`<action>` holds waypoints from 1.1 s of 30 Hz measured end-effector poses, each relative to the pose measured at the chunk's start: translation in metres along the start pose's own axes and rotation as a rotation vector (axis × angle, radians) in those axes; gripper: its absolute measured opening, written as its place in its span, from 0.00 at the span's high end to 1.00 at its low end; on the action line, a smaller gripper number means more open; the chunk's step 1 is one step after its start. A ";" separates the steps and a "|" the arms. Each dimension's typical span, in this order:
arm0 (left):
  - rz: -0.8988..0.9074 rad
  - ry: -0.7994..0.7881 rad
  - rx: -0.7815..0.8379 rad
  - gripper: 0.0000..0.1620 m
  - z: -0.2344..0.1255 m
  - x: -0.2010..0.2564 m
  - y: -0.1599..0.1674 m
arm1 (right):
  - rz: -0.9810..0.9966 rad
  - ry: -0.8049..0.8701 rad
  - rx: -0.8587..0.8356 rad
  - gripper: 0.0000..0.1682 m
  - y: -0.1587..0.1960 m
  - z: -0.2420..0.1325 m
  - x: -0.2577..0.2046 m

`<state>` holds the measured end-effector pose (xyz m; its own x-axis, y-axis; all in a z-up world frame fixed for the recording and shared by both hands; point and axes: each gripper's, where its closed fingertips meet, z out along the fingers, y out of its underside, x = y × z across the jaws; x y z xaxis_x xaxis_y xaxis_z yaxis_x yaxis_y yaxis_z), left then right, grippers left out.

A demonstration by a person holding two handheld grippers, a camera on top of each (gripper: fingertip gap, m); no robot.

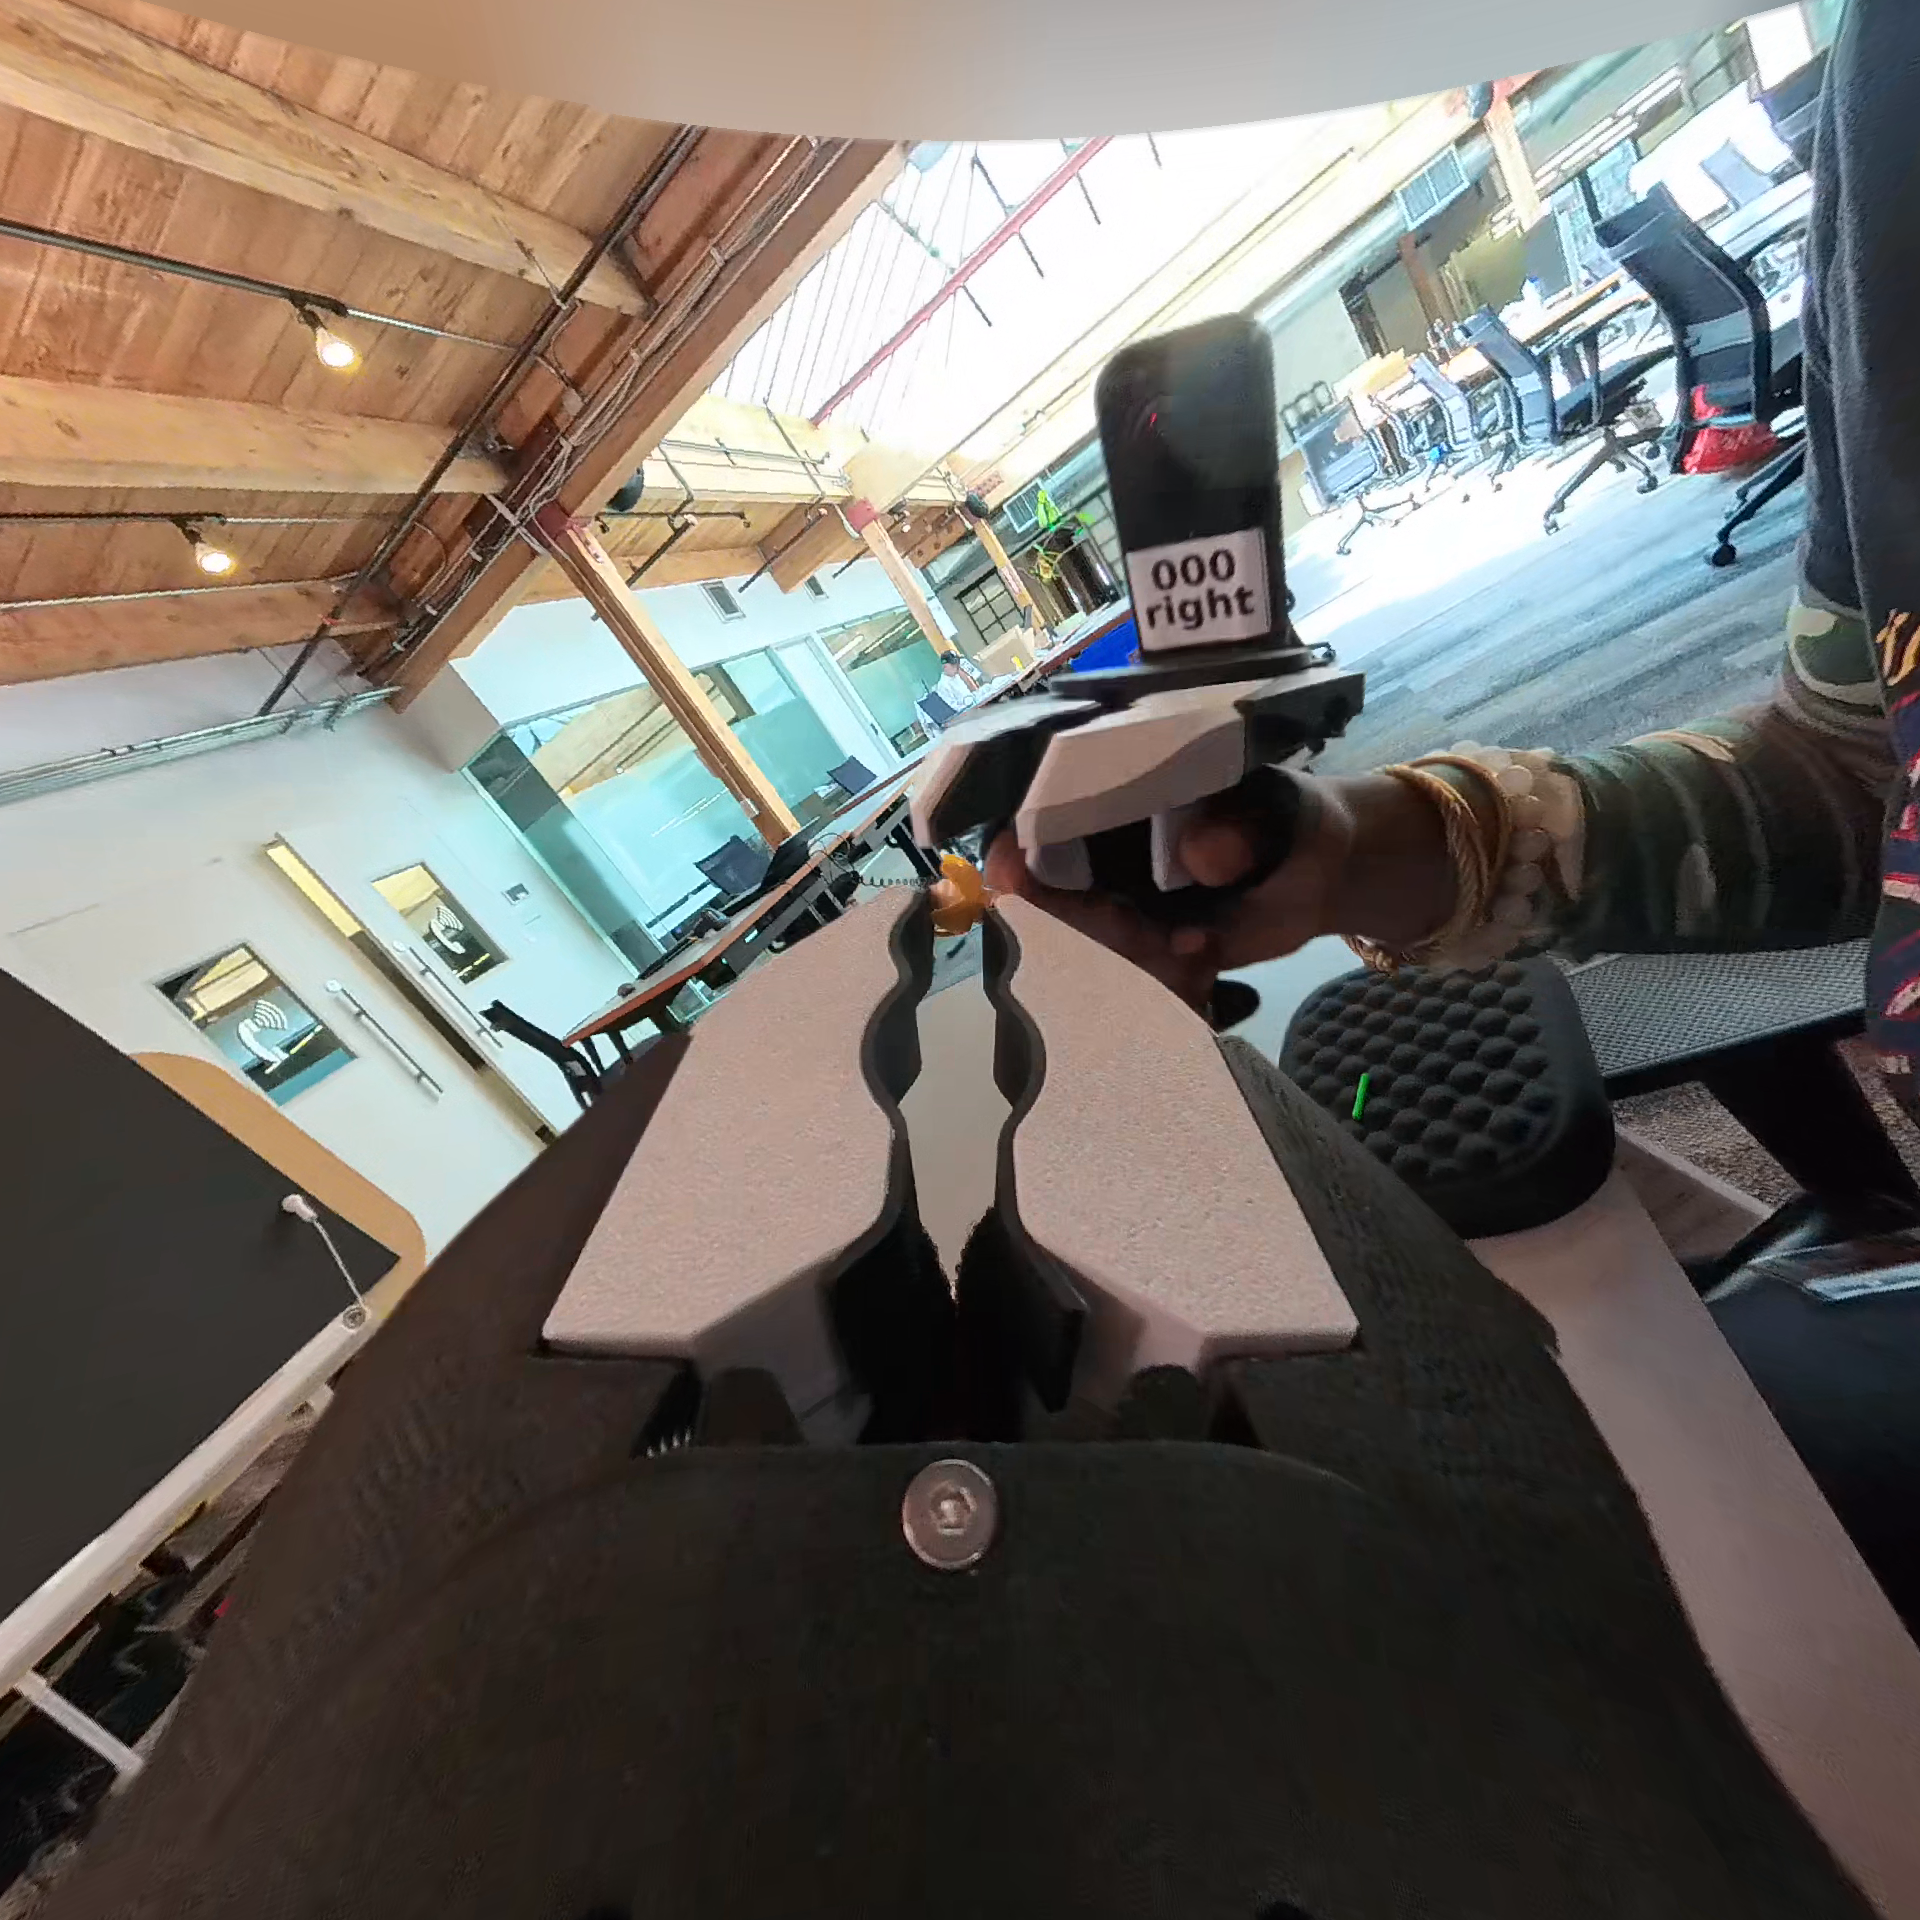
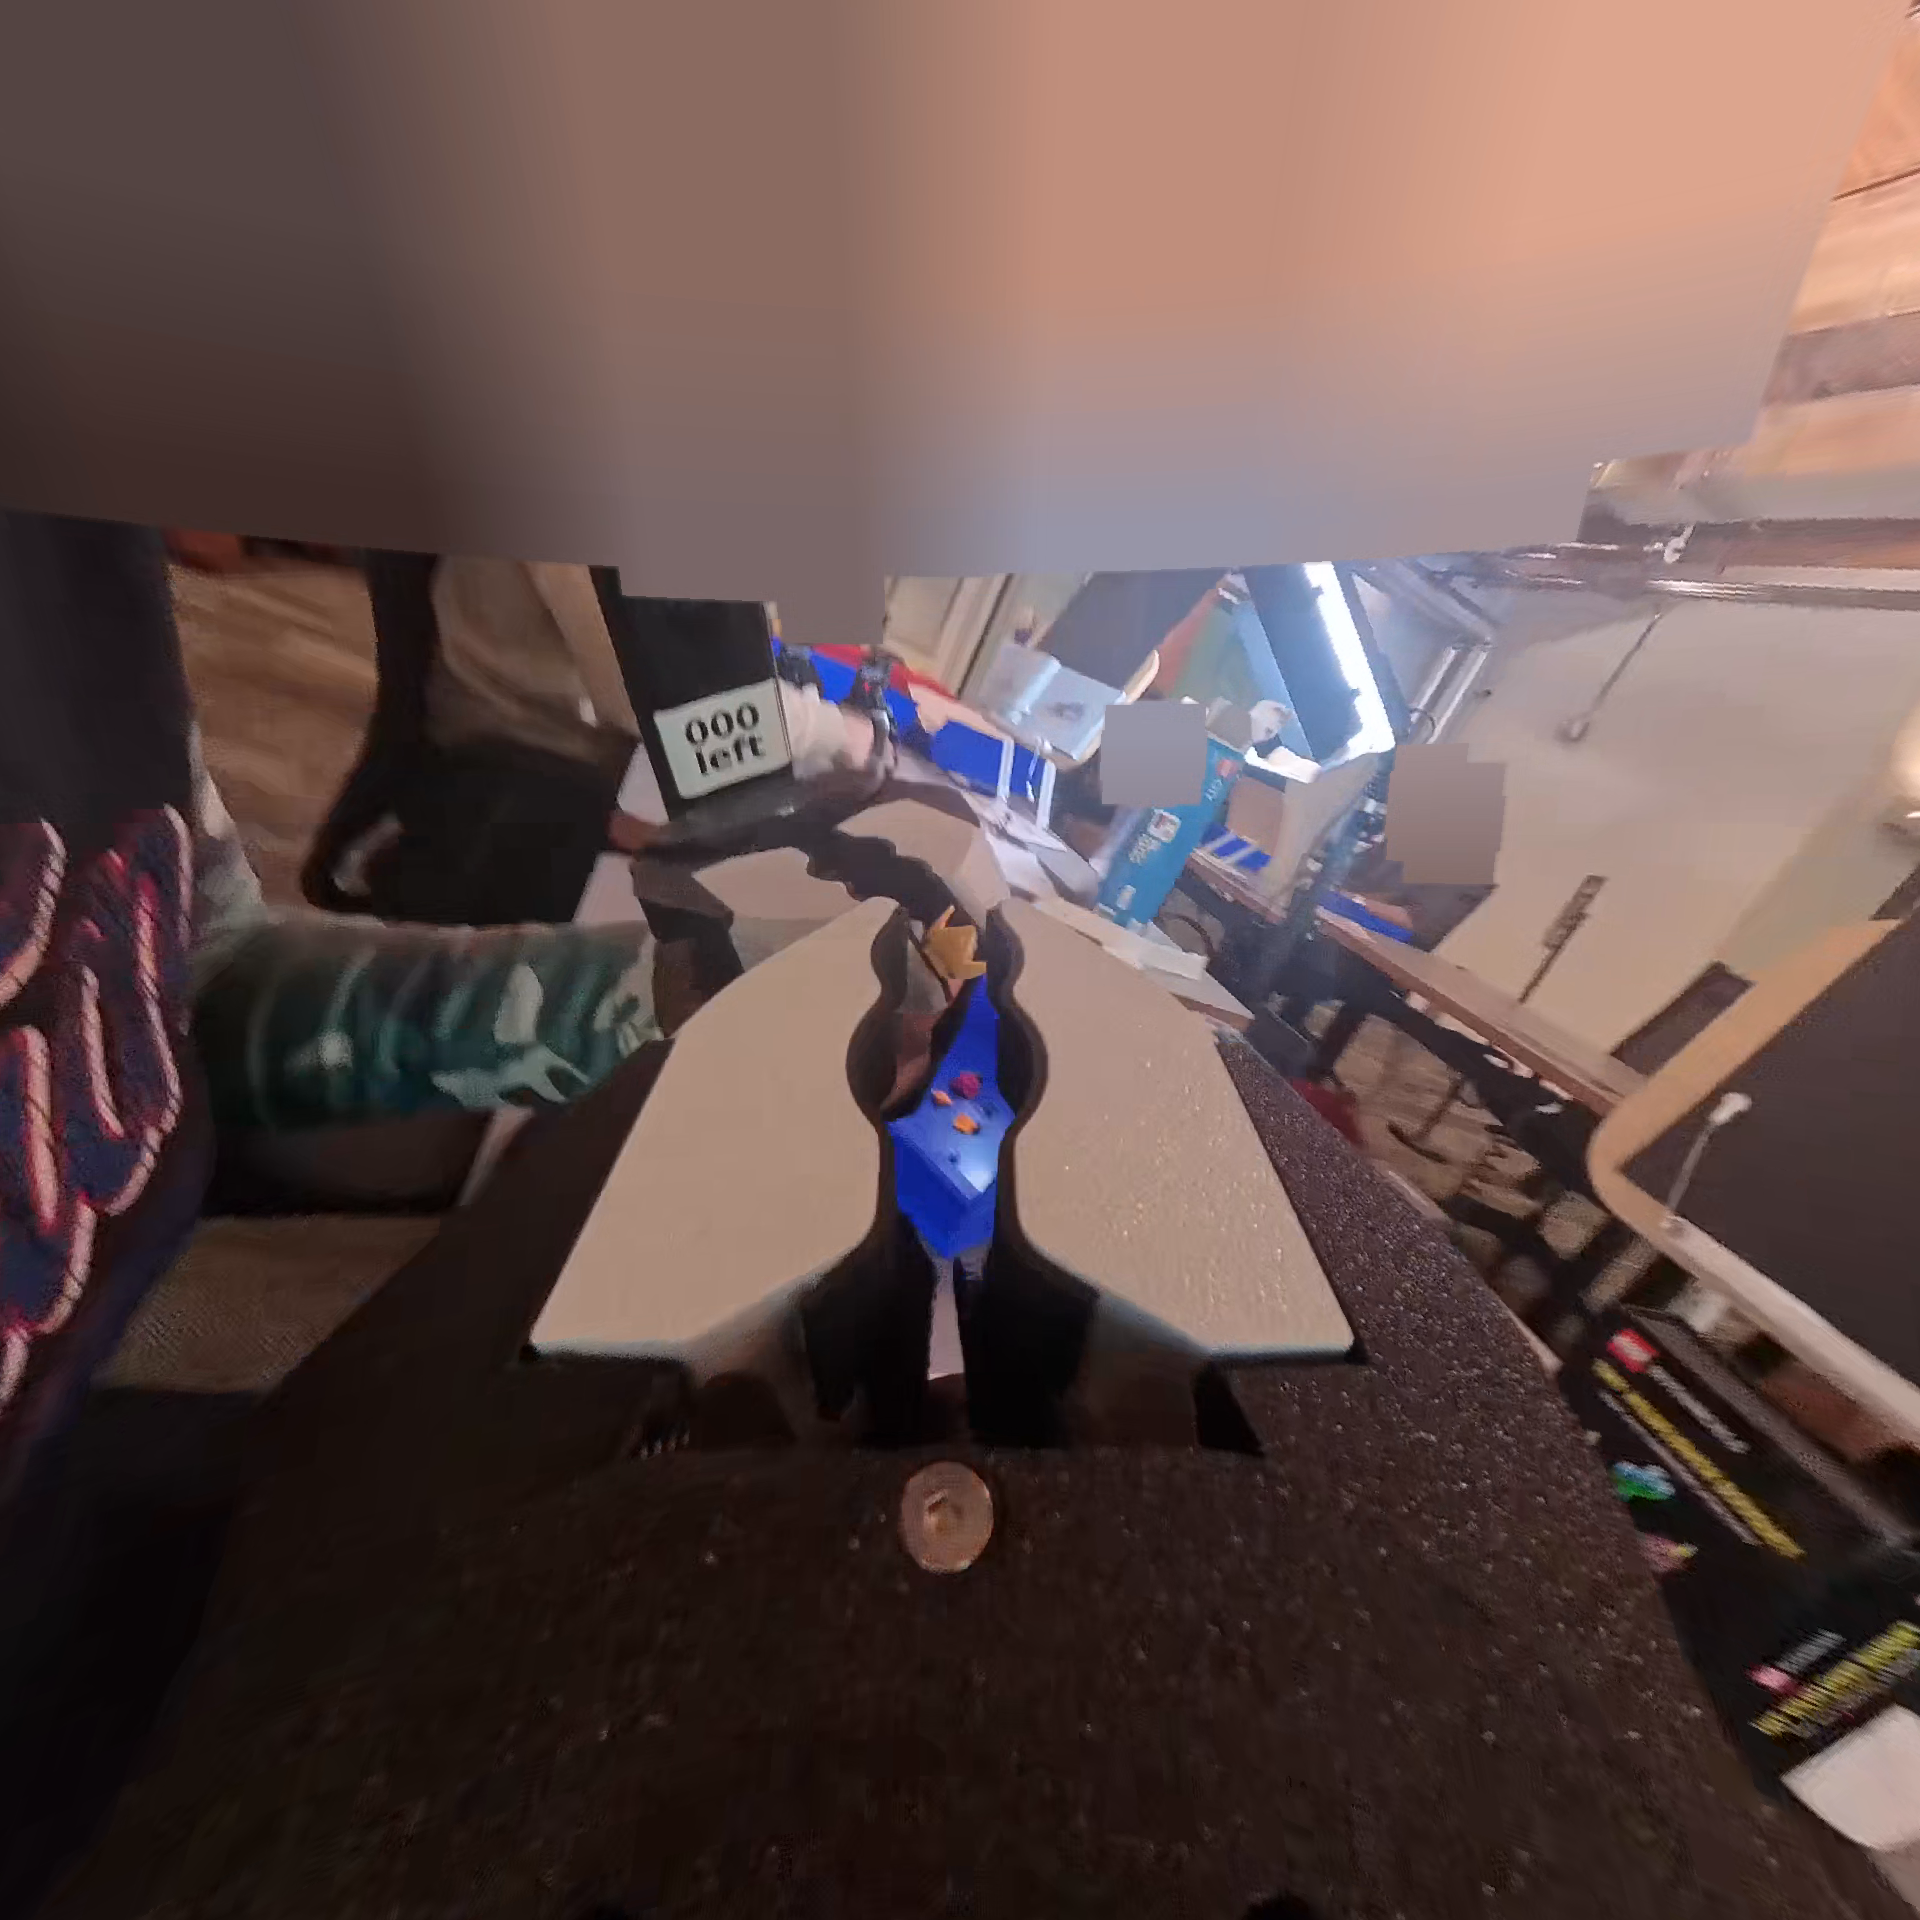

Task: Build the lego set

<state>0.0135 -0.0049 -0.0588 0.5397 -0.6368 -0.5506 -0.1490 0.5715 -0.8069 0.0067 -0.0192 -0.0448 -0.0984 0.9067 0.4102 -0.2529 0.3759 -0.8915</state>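
Observation:
A small orange-yellow lego piece [image 1: 954,906] is held in the air between both grippers. In the left wrist view my left gripper [image 1: 954,914] is closed on it at the fingertips. My right gripper [image 1: 961,831], held by a hand with bracelets, meets the piece from the upper right. In the right wrist view the same piece [image 2: 956,951] sits between the tips of my right gripper [image 2: 951,935]. My left gripper [image 2: 925,894] reaches it from the upper left. How much of the piece each one pinches is hidden.
A blue tray [image 2: 951,1174] with small loose pieces lies below, seen through the right fingers' gap. A dark lego box [image 2: 1714,1507] lies at the lower right and a tall blue box [image 2: 1158,842] stands behind. A black padded chair armrest [image 1: 1455,1091] is close on the right. Less than 4 cm separates the two grippers' tips.

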 end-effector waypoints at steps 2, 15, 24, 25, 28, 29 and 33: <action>0.005 0.009 -0.009 0.95 0.000 0.002 0.002 | -0.040 -0.010 -0.048 0.92 0.004 0.001 -0.001; 0.013 0.168 -0.025 0.94 -0.002 0.022 0.005 | 0.018 -0.339 -0.133 0.96 0.010 -0.007 -0.021; 0.011 0.223 -0.036 0.94 -0.004 0.027 0.008 | -0.033 -0.450 -0.225 0.96 0.017 -0.009 -0.024; 0.011 0.231 -0.039 0.94 -0.004 0.028 0.008 | -0.041 -0.456 -0.233 0.97 0.018 -0.009 -0.024; 0.005 0.256 -0.055 0.94 -0.005 0.031 0.011 | -0.053 -0.484 -0.260 0.98 0.022 -0.011 -0.026; 0.001 0.268 -0.062 0.94 -0.005 0.033 0.012 | -0.055 -0.499 -0.272 0.98 0.023 -0.011 -0.027; -0.026 0.275 -0.113 0.93 -0.006 0.035 0.019 | -0.092 -0.514 -0.333 0.99 0.031 -0.014 -0.027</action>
<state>0.0247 -0.0190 -0.0949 0.3022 -0.7753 -0.5546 -0.2382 0.5019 -0.8315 0.0149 -0.0294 -0.0866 -0.5623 0.6907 0.4546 0.0231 0.5627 -0.8263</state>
